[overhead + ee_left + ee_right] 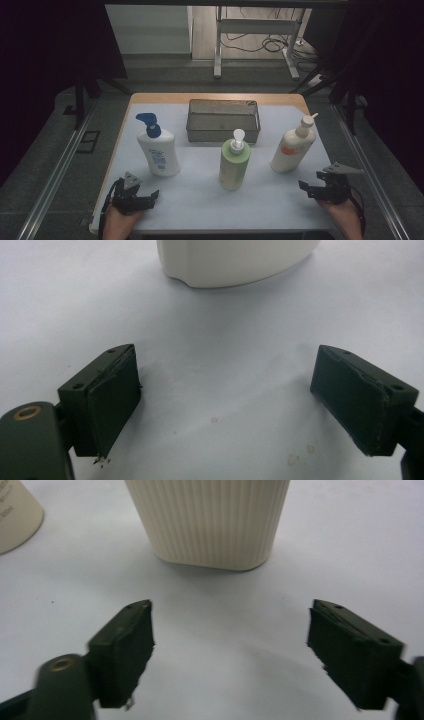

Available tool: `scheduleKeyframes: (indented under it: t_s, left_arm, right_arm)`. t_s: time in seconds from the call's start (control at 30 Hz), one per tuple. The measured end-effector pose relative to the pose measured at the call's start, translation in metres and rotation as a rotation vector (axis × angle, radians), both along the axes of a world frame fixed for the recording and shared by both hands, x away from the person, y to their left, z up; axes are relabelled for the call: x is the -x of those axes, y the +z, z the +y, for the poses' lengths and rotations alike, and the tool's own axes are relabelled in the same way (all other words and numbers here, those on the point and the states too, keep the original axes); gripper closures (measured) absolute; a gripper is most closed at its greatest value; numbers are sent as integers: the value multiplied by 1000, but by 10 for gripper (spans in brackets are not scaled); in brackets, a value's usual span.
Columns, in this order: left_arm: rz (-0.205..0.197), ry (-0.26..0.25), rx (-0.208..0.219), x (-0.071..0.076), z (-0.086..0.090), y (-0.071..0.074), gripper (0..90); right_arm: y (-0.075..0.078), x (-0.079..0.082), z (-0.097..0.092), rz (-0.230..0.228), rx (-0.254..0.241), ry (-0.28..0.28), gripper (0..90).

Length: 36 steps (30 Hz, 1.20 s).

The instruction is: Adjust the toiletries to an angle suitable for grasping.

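Three pump bottles [234,161] stand before a far mesh basket [223,131]; the left gripper [142,199] and the right gripper [316,186] rest near.

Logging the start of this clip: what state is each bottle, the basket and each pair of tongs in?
Blue-pump bottle: upright.
Green bottle: upright.
Cream bottle: upright, leaning slightly.
Mesh basket: empty, upright.
Left tongs: open, empty.
Right tongs: open, empty.

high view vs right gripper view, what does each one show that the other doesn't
High view alone: the wire mesh basket, the blue-pump white bottle, the left gripper, and each bottle's pump top. Right gripper view alone: the vertical ribbing on the cream bottle and the pads up close, jaws apart with nothing between. Both: that cream bottle, the green bottle, the right gripper, the table.
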<state>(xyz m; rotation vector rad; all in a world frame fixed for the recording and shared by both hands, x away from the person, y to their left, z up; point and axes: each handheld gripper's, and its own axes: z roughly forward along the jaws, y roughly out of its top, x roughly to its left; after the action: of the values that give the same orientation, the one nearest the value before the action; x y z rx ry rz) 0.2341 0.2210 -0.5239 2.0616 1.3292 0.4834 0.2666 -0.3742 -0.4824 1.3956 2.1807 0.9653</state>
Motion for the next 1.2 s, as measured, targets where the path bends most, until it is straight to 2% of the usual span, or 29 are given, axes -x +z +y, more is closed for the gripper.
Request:
scheduleKeyframes:
  t_s: [0.1,0.13,0.17,0.3,0.37,0.4,0.43,0.47,0.53,0.63,0.73,0.8,0.83,1.03,1.2]
  left_arm:
    - [0,0,0,0,0,0,120]
    - [0,0,0,0,0,0,120]
    - [0,0,0,0,0,0,120]
    - [0,0,0,0,0,0,120]
    - [0,0,0,0,0,0,120]
    - [0,0,0,0,0,0,120]
    - [0,0,0,0,0,0,120]
    - [0,0,0,0,0,0,120]
    - [0,0,0,0,0,0,120]
    - [0,0,0,0,0,0,120]
    - [0,0,0,0,0,0,120]
    - [0,0,0,0,0,0,120]
    - [0,0,0,0,0,0,120]
    - [0,0,0,0,0,0,120]
    - [0,1,1,0,0,0,120]
  right_arm:
    - [4,-4,-2,-3,8,-8,301]
    - [4,-4,-2,-3,8,-8,301]
    - [6,-6,-3,-13,18,-9,362]
    - [9,-10,-4,-13,18,-8,430]
    - [11,-14,-5,-11,21,-1,523]
    - [11,-14,-5,-11,21,-1,523]
    - [12,-17,-6,-6,7,7,569]
    - [12,-17,-6,-6,7,7,569]
    - [12,-21,-8,0,1,6,633]
    - [12,-23,-10,3,-5,3,670]
    - [11,-29,-14,2,0,-16,758]
    - [10,-30,-14,5,-2,-23,775]
    - [9,-33,-16,6,-8,-26,820]
    - [8,-45,-19,12,-11,-46,887]
    - [8,-52,-21,10,-11,-63,892]
